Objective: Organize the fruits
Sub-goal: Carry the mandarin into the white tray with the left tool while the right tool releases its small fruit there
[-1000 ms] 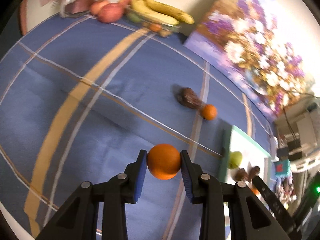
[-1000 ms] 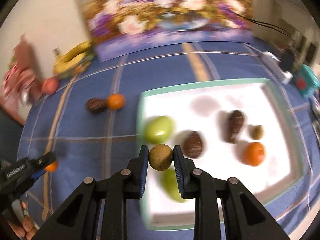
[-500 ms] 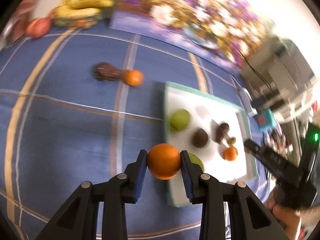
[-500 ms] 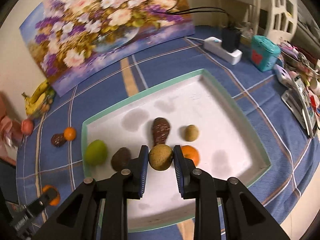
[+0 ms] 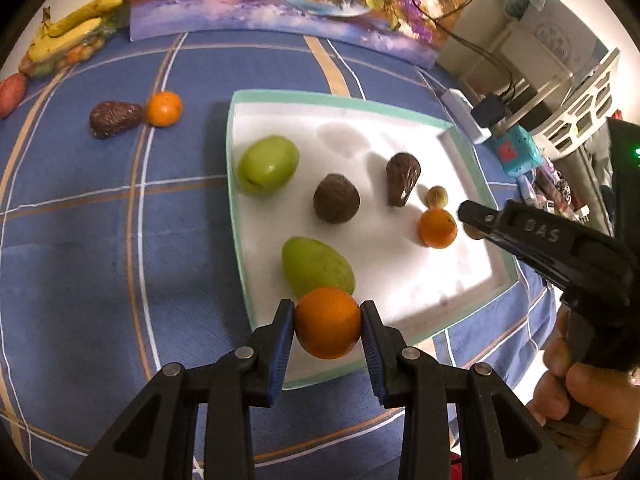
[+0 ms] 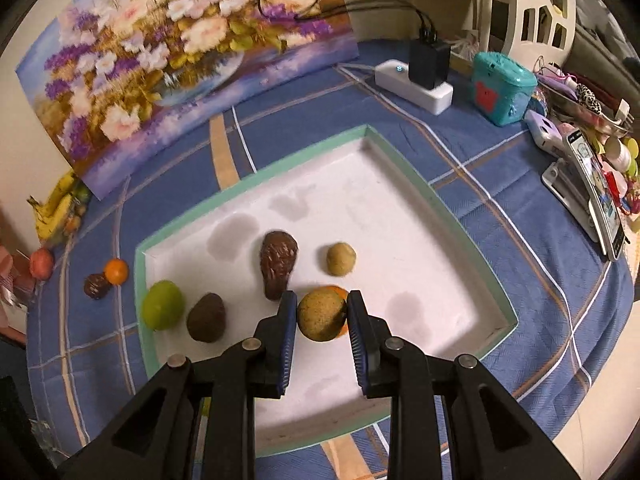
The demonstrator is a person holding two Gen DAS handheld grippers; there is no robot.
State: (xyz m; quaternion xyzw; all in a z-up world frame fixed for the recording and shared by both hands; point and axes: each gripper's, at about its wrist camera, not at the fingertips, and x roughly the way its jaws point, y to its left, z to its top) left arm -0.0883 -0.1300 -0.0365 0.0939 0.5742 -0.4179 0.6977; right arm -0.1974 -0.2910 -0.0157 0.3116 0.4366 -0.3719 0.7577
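1. Fruit lies in a white tray with a teal rim (image 5: 476,136) on the blue plaid cloth (image 5: 100,248): two green fruits (image 5: 267,165), two dark brown ones (image 5: 336,203), a small tan ball (image 5: 437,197) and a small orange (image 5: 437,227).
2. Left gripper (image 5: 327,323) is clamped on an orange (image 5: 327,322) over the tray's near edge.
3. Right gripper (image 6: 322,316) pinches a tan round fruit (image 6: 320,314) above the tray.
4. Outside the tray, another orange (image 5: 163,109) touches a brown fruit (image 5: 114,118).

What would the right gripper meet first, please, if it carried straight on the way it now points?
Probably the orange lying in the tray, right behind the tan fruit the right gripper holds; depth is unclear.
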